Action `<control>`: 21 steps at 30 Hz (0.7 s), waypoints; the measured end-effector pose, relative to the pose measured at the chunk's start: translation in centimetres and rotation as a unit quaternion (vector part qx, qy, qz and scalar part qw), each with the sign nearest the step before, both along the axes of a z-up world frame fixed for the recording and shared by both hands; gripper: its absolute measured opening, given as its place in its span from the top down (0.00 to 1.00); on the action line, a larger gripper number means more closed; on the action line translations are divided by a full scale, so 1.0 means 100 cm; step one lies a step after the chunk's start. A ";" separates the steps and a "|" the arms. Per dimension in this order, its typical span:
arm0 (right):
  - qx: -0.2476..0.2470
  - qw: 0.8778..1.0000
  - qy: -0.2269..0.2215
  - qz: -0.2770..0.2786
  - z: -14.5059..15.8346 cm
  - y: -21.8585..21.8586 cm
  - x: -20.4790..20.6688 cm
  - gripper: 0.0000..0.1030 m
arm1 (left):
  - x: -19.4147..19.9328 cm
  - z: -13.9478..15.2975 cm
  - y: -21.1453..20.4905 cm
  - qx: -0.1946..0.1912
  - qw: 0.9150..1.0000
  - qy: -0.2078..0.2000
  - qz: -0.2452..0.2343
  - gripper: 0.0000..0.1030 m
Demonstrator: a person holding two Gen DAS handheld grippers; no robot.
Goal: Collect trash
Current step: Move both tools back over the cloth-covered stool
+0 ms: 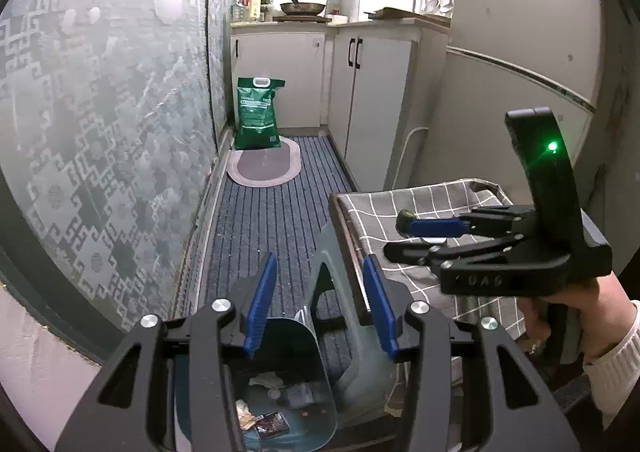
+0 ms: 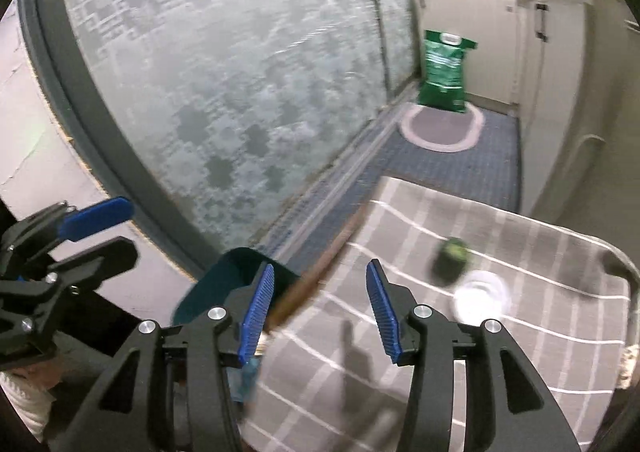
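A frosted, patterned glass door (image 1: 104, 123) is seen along one side of a narrow kitchen, with white cabinets (image 1: 372, 91) and a fridge (image 1: 520, 31) on the other. A ribbed dark mat (image 1: 276, 211) covers the floor, and a green sack (image 1: 256, 113) is stood at its far end by an oval rug (image 1: 264, 165).

A small table is draped with a grey checked cloth (image 2: 400, 332). On the cloth a dark green, rounded piece of trash (image 2: 450, 256) is seen, blurred, just beside a clear round lid or cup (image 2: 482, 296); which of the two it is cannot be told.

Beside the table edge, on the floor, a teal bin (image 1: 316, 380) is placed. Wrappers and crumpled paper (image 1: 264, 412) are seen at its bottom.

The left gripper (image 1: 322, 304) is held above the bin with its blue fingers spread wide and nothing between them. The right gripper (image 2: 320, 312) is held over the cloth, likewise spread wide and empty, near the green piece but apart from it.
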State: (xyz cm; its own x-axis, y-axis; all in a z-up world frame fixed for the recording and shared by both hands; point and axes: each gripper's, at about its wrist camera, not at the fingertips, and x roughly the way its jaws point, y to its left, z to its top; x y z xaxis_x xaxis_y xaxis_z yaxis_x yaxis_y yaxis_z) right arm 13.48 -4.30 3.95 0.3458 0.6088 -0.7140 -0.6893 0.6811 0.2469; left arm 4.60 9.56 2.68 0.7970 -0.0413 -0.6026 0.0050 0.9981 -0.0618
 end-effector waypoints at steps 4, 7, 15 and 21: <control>-0.010 1.000 -0.007 -0.022 -0.006 -0.018 0.007 0.48 | 0.009 -0.004 -0.008 -0.001 1.000 0.005 -0.004 0.49; -0.017 0.999 -0.011 -0.037 -0.008 -0.031 0.012 0.46 | 0.012 -0.006 -0.015 0.000 1.000 0.007 -0.008 0.47; -0.057 0.996 -0.025 -0.071 -0.017 -0.045 0.023 0.40 | 0.023 -0.012 -0.026 -0.003 1.000 0.013 -0.015 0.46; -0.081 0.994 -0.022 -0.075 -0.029 -0.046 0.034 0.40 | 0.033 -0.017 -0.035 -0.006 1.000 0.018 -0.022 0.44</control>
